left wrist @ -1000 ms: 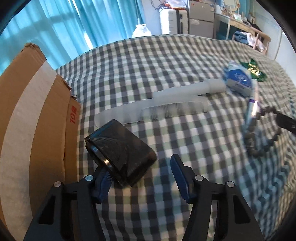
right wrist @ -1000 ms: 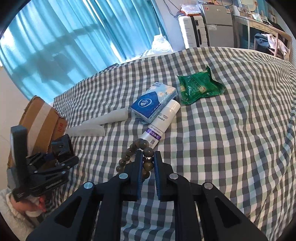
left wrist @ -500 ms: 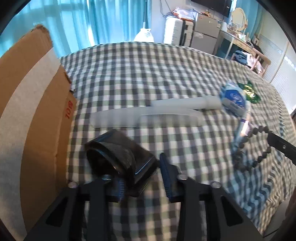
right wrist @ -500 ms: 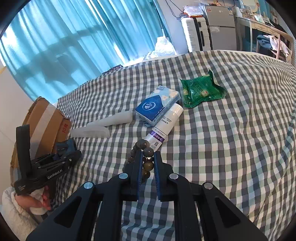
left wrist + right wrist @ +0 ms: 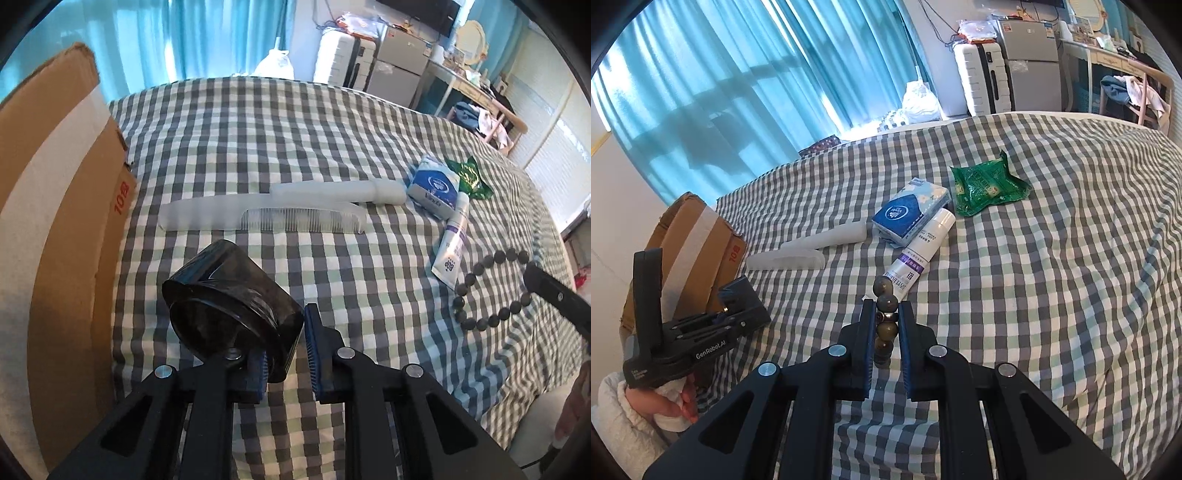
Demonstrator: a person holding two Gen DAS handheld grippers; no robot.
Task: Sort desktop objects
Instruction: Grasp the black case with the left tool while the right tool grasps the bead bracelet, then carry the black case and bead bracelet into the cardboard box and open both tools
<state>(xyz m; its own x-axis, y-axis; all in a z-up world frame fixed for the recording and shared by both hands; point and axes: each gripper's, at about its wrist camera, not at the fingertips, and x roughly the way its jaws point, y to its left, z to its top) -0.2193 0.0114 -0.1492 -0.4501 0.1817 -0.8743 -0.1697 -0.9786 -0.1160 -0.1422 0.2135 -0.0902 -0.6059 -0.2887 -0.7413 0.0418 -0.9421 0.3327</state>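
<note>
- Black glossy plastic case (image 5: 236,310), boxy with a rounded open end, clenched in the left gripper (image 5: 284,354); its long axis runs forward and left, toward the brown cardboard box (image 5: 55,229) just beside it.
- Dark round-bead bracelet (image 5: 885,325) pinched in the right gripper (image 5: 885,343), the loop trailing onto the checked bedspread (image 5: 1052,277).
- Left gripper is the nearer one to the box; judged next move is a short carry leftward over the box flap.
- Near bed edge lies close under both grippers.
- Open cloth ahead up to two translucent white combs (image 5: 266,216); white tube (image 5: 452,243), blue tissue pack (image 5: 434,186), green packet (image 5: 469,177) well to the right.
</note>
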